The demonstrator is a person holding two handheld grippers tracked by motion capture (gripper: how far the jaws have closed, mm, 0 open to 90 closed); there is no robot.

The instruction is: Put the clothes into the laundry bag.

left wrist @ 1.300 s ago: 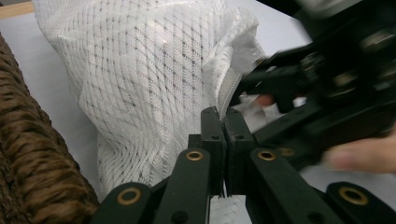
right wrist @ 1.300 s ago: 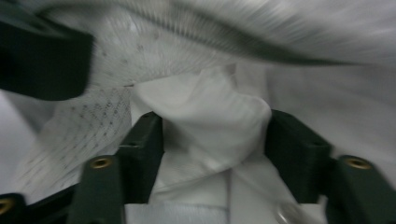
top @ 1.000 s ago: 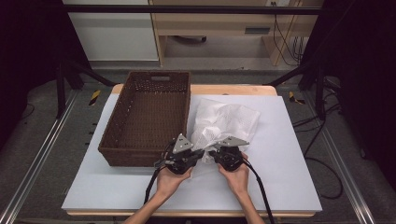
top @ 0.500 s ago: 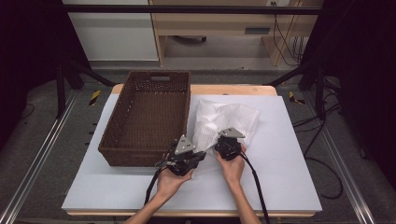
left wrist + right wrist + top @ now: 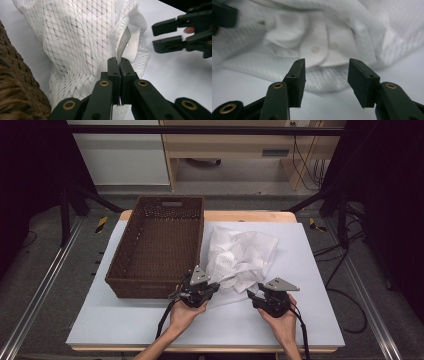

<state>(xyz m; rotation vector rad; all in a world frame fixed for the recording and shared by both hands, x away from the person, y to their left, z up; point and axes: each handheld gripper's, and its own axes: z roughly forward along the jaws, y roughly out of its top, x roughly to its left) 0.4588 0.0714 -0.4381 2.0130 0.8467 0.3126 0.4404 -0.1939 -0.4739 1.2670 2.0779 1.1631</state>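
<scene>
A crumpled white mesh-patterned garment (image 5: 240, 257) lies on the table to the right of a brown wicker basket (image 5: 155, 245). My left gripper (image 5: 211, 287) rests at the garment's near edge, shut on a fold of the white fabric (image 5: 95, 37) beside a grey strip (image 5: 123, 43). My right gripper (image 5: 252, 296) sits just off the garment's near right corner. Its jaws have just been opening and now stand apart with nothing between them (image 5: 325, 67). Ahead of them lies a buttoned band of the garment (image 5: 317, 47). From the left gripper view, the right gripper (image 5: 170, 35) appears open at the upper right.
The white table top (image 5: 310, 285) has free room to the right of the garment and along the front edge. The basket's near wall (image 5: 145, 287) stands close to my left hand. Dark frame legs and cables surround the table.
My right gripper has drawn back from the garment, to the right and toward the person, and its jaws have opened. The left gripper stays shut on the fabric in the same place.
</scene>
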